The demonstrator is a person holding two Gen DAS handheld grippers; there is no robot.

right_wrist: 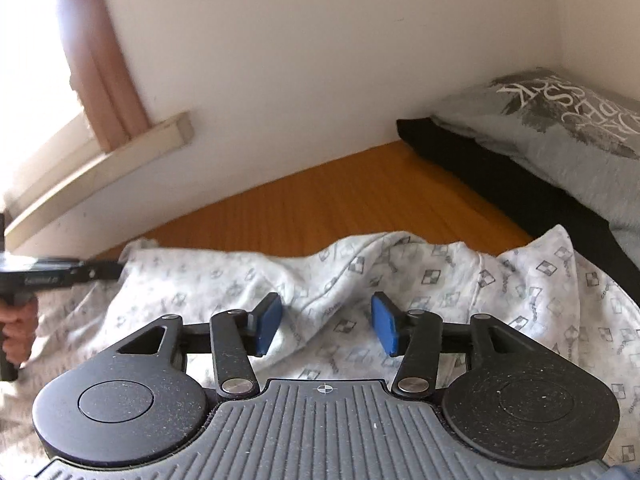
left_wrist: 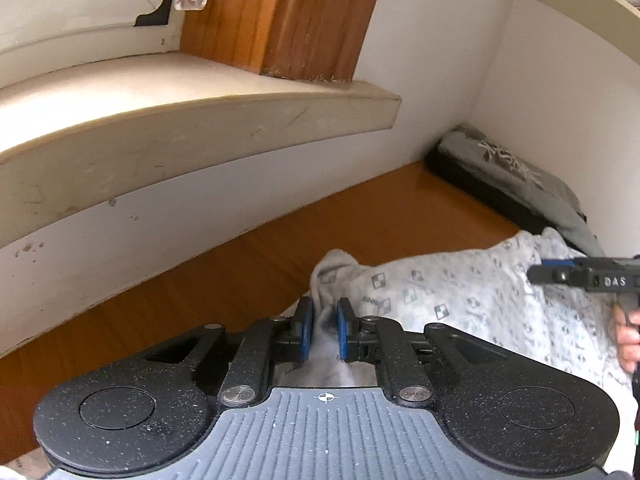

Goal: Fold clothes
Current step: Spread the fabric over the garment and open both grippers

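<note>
left gripper [left_wrist: 321, 330]: pinching a bunched fold of patterned white garment [right_wrist: 400, 272]; right gripper [right_wrist: 326, 326]: spread, apparently touching nothing; bench [right_wrist: 360, 200]: wooden

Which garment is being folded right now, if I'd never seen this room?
Start at the wooden tabletop beside the white wall. The nearest cloth on it is the white garment, sprinkled with small checkered squares, unlike the plain grey shirt with lettering stacked in the corner.

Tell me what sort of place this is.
Probably a room in a home: a wooden tabletop in a white-walled corner, a window sill alongside, and folded clothes stacked behind a patterned garment.
</note>
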